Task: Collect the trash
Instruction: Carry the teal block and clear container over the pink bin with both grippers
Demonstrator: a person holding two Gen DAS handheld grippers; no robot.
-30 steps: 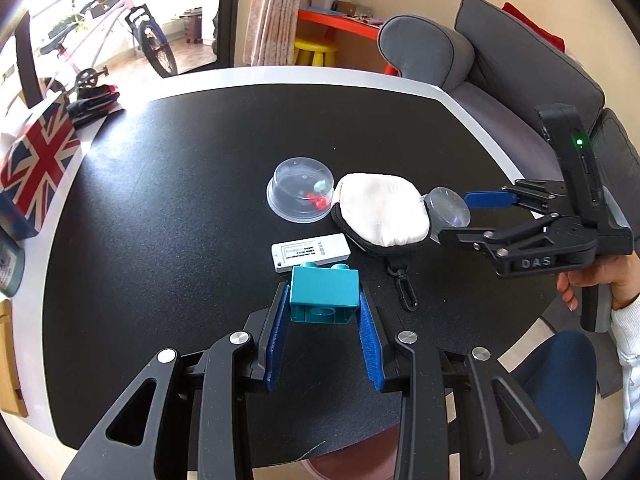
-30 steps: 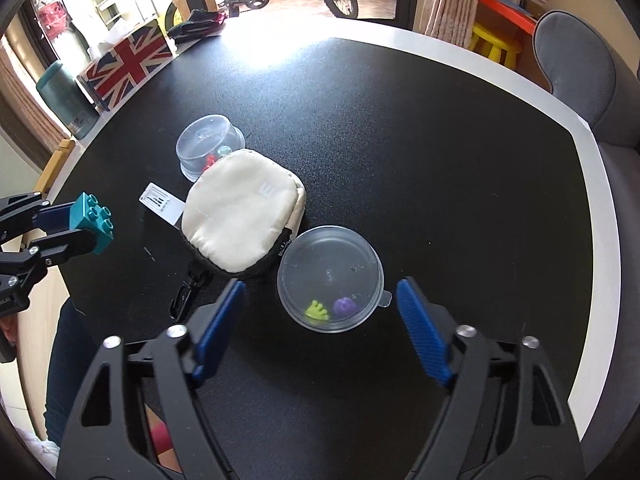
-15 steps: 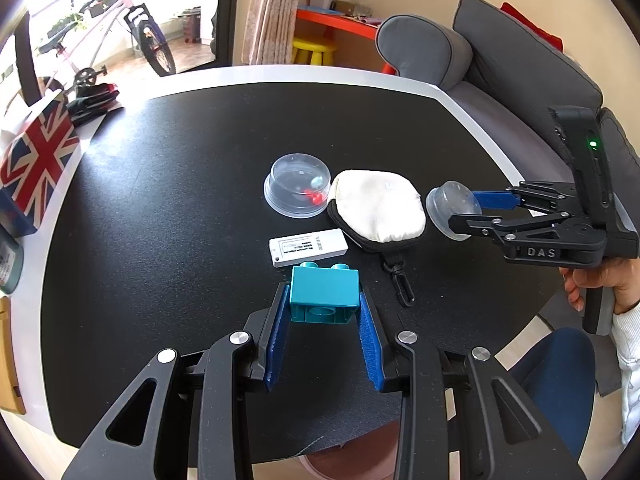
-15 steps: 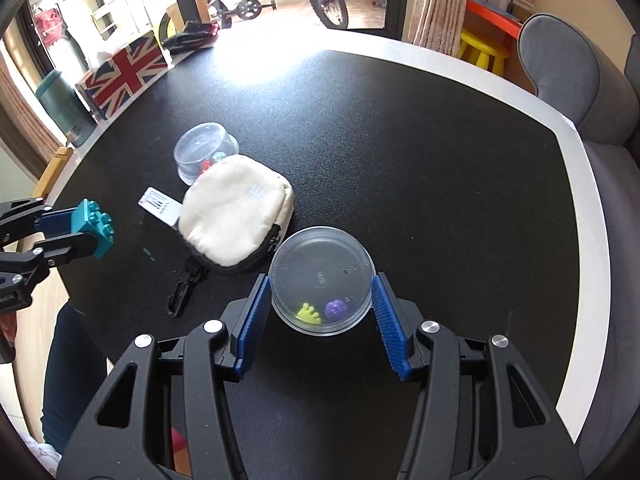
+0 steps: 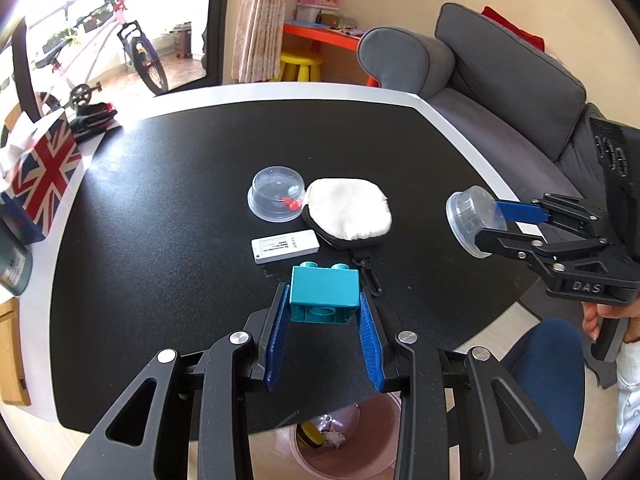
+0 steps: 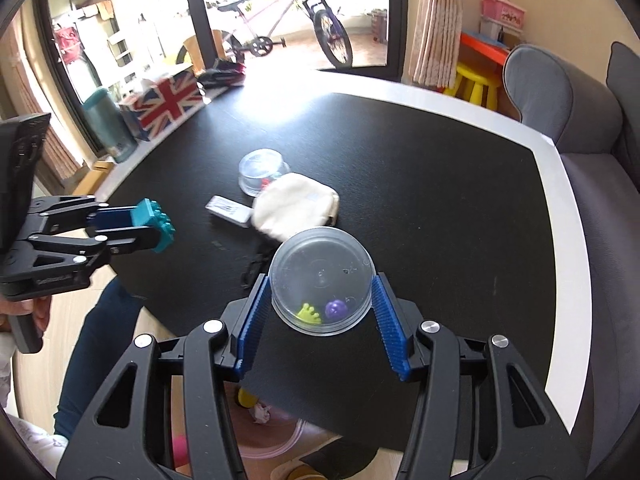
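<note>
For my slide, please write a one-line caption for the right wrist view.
Right gripper holds a clear cup above the black table.

Colours on your table (image 5: 160, 200): black top, white rim.
You've got a teal brick (image 5: 324, 291), blue pads (image 5: 370, 350), a clear cup (image 6: 322, 280) with green and purple bits, a cream pouch (image 5: 348, 212), and a Union Jack box (image 5: 42, 172).

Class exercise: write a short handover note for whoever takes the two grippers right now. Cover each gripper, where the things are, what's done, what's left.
Left gripper: shut on the teal brick.
Right gripper: shut on a clear cup, lifted off the table.
On the table: second clear cup, white pouch, white card.
Pink bin sits below the near edge.
Left: drop both items, then collect the rest.
</note>
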